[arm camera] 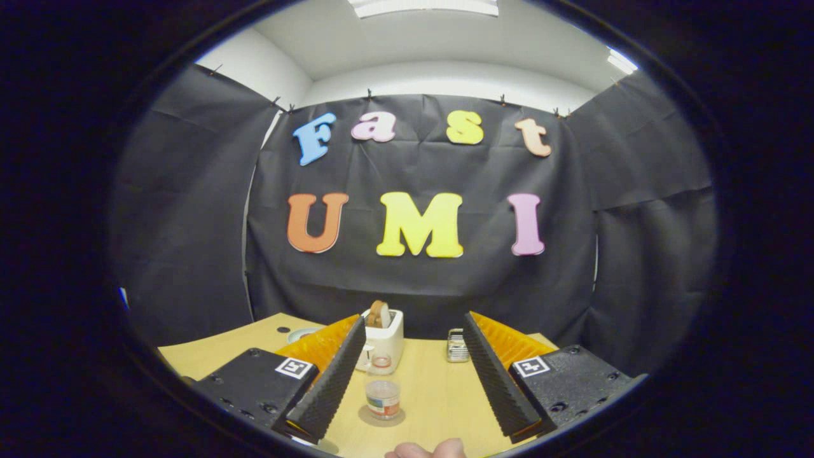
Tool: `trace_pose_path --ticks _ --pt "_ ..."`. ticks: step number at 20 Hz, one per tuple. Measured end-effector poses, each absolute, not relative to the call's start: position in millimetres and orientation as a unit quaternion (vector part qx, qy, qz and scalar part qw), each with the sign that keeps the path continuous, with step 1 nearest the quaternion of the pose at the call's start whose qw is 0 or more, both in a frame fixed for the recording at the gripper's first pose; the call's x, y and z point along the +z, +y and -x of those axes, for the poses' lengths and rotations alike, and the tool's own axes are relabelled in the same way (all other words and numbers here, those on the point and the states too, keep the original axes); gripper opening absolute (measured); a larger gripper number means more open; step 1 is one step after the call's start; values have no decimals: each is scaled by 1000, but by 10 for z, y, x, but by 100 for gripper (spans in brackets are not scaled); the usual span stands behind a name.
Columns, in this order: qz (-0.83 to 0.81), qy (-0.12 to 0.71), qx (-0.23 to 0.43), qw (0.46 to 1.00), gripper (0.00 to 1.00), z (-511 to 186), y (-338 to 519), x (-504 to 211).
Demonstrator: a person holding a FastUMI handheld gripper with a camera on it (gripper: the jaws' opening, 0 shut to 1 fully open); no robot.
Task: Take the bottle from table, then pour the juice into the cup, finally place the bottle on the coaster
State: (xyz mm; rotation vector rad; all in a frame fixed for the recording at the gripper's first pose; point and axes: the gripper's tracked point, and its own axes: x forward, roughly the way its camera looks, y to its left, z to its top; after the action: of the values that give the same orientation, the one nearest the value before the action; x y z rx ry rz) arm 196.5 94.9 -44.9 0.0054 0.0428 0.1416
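the gripper (413, 375) is spread wide with nothing between its fingers. the bottle (383, 390) stands upright on the coaster (381, 416), between the fingers and nearer the left one. a toaster (385, 340) sits just behind the bottle, and a small metal thing (456, 345) lies behind and right of it. the bottle seems already set down, so what is left is to back away without tipping it.

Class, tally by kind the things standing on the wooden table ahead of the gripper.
White toaster holding bread: 1
Clear labelled bottle: 1
Round brown coaster under it: 1
Small ribbed metal object: 1
Pale round dish: 1
Total: 5
Gripper open; the bottle stands between its fingers, untouched.
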Motion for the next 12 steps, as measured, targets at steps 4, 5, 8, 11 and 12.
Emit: trace_pose_path --ticks 4,5,8,11,12 --pt "9 7 45 999 99 -1423 623 77" --pt "12 11 45 999 99 -1276 580 121" --pt "22 16 37 999 98 -863 433 204" --pt "27 15 42 999 99 -430 401 184" --pt "25 15 45 999 98 -298 398 162"
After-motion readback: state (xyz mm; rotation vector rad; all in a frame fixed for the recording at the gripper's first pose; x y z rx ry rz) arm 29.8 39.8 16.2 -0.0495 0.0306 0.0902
